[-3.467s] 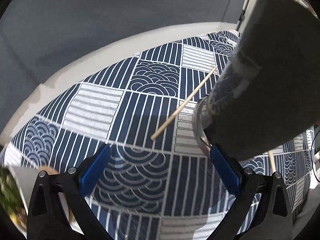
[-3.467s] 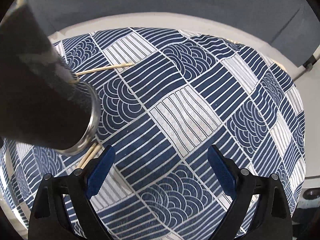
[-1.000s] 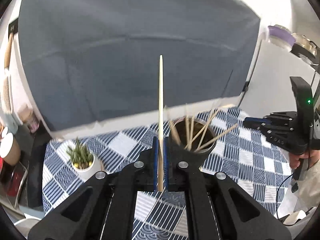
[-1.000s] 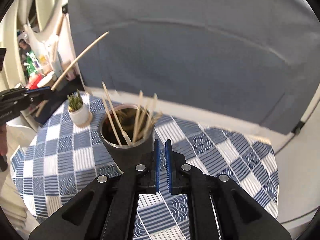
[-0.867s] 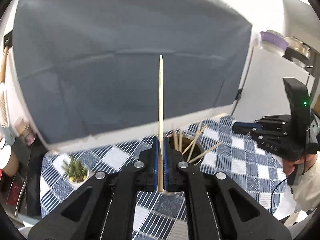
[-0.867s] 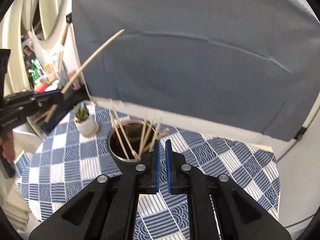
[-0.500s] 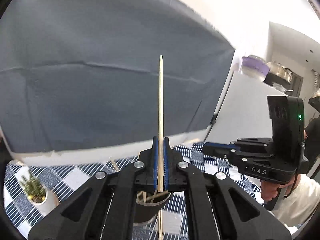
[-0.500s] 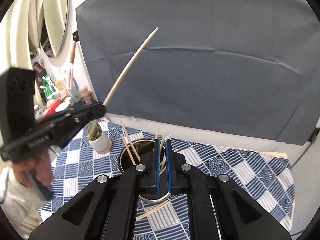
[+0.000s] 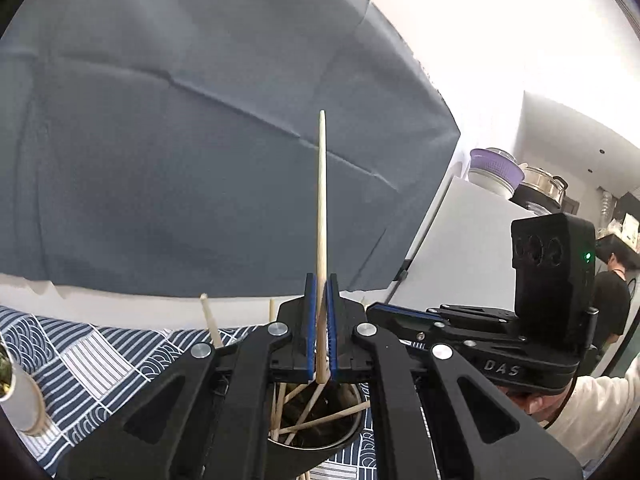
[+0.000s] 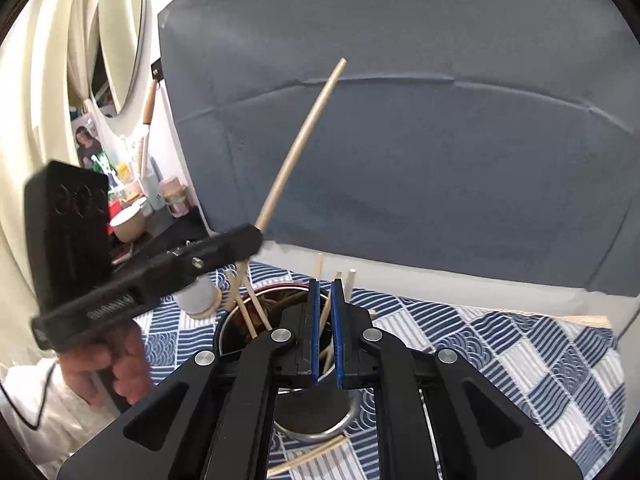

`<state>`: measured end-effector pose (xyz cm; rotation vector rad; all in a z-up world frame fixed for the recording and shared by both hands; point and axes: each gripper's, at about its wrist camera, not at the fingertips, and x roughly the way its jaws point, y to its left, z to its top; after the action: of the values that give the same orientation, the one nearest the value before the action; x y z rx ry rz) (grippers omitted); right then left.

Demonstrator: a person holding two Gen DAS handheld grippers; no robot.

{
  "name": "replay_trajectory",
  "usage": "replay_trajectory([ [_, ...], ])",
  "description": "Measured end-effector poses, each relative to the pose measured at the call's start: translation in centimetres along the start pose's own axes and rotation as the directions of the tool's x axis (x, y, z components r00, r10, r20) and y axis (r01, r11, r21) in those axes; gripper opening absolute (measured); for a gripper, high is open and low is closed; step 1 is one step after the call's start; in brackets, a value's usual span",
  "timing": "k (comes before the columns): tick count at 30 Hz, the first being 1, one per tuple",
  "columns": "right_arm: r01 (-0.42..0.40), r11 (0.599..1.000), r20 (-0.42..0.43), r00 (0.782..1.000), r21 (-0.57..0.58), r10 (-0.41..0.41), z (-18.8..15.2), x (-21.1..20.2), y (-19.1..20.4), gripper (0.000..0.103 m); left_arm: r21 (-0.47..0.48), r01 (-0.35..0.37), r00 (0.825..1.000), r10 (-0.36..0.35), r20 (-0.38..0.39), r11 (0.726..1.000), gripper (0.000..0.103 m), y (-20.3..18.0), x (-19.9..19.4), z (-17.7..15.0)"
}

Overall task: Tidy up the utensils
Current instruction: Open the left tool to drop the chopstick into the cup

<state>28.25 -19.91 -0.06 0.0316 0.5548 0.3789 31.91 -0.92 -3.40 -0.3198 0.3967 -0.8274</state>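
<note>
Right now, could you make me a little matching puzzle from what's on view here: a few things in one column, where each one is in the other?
Things:
1. held chopstick
2. metal holder
3. loose chopstick
4. potted plant

Places:
A. lying flat on the cloth
B. at the left edge of the left view
C. pinched in the left tongs
D. below both tongs, full of sticks

Pairs: 1-C, 2-D, 3-A, 4-B
</note>
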Motion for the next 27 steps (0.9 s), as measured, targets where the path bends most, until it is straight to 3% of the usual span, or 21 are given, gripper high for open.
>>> replay_trajectory([
  [9, 0.027, 0.999, 0.004, 1.0, -0.024, -0.027, -0.1, 0.6, 0.1, 0.007, 0.006, -0.03, 0.999, 0.03, -0.025, 1.0, 0.006, 0.8, 0.5, -1.9],
  [10, 0.038, 0.999, 0.007, 0.999, -0.036, -0.038, 0.0, 0.3, 0.3, 0.007, 0.018, -0.043, 0.999, 0.044, -0.025, 0.999, 0.009, 0.6, 0.3, -1.8],
  [12, 0.053, 0.997, 0.009, 0.999, -0.054, -0.053, 0.2, -0.2, 0.3, 0.011, 0.037, -0.061, 0.998, 0.062, -0.031, 0.997, 0.027, 0.4, -0.3, -1.7],
  [14, 0.074, 0.995, 0.018, 0.997, -0.069, -0.073, 0.3, -0.9, 0.5, 0.028, 0.043, -0.082, 0.995, 0.084, -0.044, 0.996, 0.038, 0.4, -0.9, -1.5],
  [20, 0.114, 0.99, 0.037, 0.993, -0.078, -0.112, 0.2, -3.0, 0.8, 0.065, 0.049, -0.157, 0.985, 0.16, -0.071, 0.986, 0.061, 0.2, -2.8, -1.1],
  [25, 0.169, 0.979, 0.022, 0.986, -0.112, -0.167, -0.9, -4.3, 1.3, 0.084, 0.038, -0.201, 0.971, 0.204, -0.127, 0.979, 0.073, -0.3, -4.0, -1.3],
  [27, 0.176, 0.977, 0.013, 0.984, -0.12, -0.176, -1.4, -4.8, 1.5, 0.085, 0.046, -0.219, 0.965, 0.223, -0.137, 0.975, 0.079, -0.8, -4.6, -1.5],
])
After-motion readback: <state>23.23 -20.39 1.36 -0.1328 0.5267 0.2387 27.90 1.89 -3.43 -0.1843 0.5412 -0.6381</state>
